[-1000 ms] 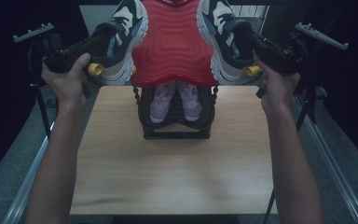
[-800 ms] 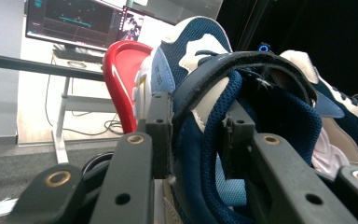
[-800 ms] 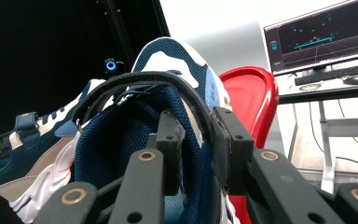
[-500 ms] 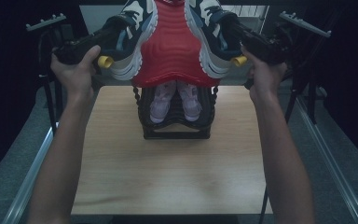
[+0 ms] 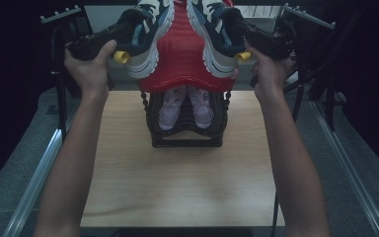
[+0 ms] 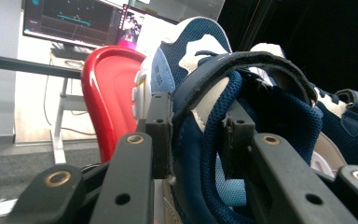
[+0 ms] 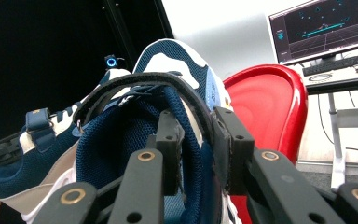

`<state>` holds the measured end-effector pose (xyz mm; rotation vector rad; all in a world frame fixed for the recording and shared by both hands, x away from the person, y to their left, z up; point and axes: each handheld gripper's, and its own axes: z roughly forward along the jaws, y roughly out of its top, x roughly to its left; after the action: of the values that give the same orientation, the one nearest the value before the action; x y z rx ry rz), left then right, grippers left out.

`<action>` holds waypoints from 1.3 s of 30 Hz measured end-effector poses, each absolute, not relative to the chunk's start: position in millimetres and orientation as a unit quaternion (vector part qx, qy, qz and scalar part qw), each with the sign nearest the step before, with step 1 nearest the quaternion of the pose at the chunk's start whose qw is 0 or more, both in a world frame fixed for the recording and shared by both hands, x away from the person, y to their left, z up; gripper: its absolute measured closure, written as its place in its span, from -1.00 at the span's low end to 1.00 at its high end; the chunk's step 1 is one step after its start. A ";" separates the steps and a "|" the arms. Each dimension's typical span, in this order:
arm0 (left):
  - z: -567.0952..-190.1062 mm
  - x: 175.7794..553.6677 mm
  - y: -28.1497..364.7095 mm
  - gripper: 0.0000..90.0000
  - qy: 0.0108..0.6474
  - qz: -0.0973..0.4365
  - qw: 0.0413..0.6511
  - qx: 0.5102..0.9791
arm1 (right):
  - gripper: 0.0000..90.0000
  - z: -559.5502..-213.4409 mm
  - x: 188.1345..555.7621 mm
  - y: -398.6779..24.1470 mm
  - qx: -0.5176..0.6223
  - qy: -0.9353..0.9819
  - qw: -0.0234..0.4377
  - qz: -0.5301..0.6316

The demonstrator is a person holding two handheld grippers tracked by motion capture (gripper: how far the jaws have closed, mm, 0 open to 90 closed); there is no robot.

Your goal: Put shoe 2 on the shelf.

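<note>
Writing on sneaker [image 6: 205, 93] heel tab unreadable.

Two navy-and-white sneakers, raised above the far bench edge: left sneaker [image 5: 145, 37] and right sneaker [image 5: 217, 34], soles facing inward, either side of a red shell.

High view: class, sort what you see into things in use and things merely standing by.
In use: left sneaker in left tongs; right sneaker in right tongs.
Standing by: pink shoes, black rack, red top, table.
</note>
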<state>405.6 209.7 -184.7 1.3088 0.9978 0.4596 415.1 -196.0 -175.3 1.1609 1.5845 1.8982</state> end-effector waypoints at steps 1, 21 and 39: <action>-184.6 406.5 208.4 0.55 0.440 0.203 0.656 0.578 | 0.63 -174.8 416.1 -194.2 0.418 0.569 0.204 0.679; -188.0 431.3 187.4 0.55 0.460 0.215 0.645 0.571 | 0.61 -181.9 440.6 -172.9 0.455 0.559 0.212 0.660; -200.0 441.1 165.2 0.53 0.459 0.230 0.623 0.590 | 0.59 -192.2 451.4 -174.1 0.477 0.561 0.224 0.639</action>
<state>441.1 165.2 -200.0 1.3550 1.0545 0.5274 451.4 -174.1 -192.2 1.3164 1.5474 1.7631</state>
